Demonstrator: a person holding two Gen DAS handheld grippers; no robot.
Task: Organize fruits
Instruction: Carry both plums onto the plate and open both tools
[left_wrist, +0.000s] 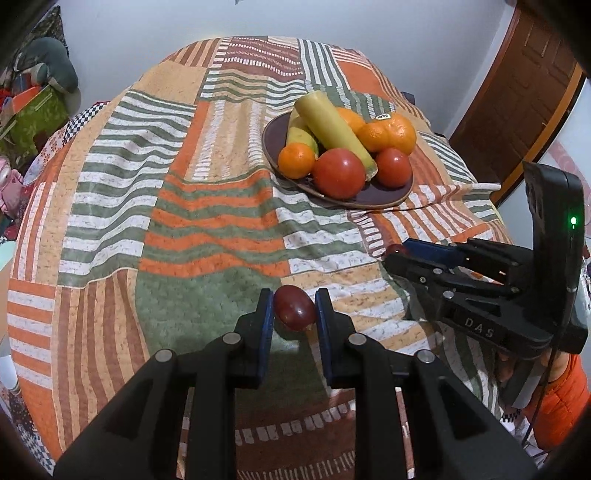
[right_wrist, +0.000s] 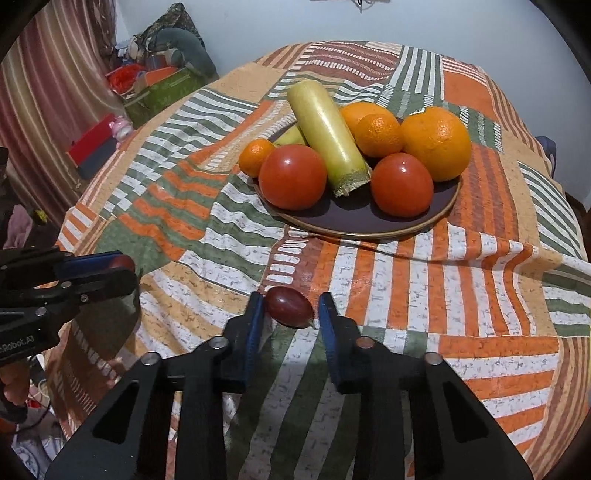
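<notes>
- Black left tongs (left_wrist: 294, 308) with blue pads grasp a small dark-red oval fruit (left_wrist: 294, 312); both pads touch its sides, and it hangs above the striped patchwork cloth (left_wrist: 207, 229) on the tabletop. The fruit is smooth and rounded, so I judge it could squirt out if the squeeze eases or tilts.
- Black right tongs (right_wrist: 291, 309) carry a second small dark-red oval fruit (right_wrist: 289, 307). It presses against the left pad, while a gap shows at the right pad, so I cannot tell if the grip is firm. A jolt might drop it onto the sloping cloth, where it could roll off the edge.
- Both tools sit near each other; moving together toward one target risks a knock.
- Farther off, the dark brown round plate (right_wrist: 354, 218) is crowded: two red tomatoes (right_wrist: 292, 176), several oranges (right_wrist: 436, 142), and a long pale-green gourd (right_wrist: 327, 133) leaning over yellow-green fruit (left_wrist: 301, 137). Little bare rim is left at the front, so a fruit set there may roll away or nudge a tomato loose.
</notes>
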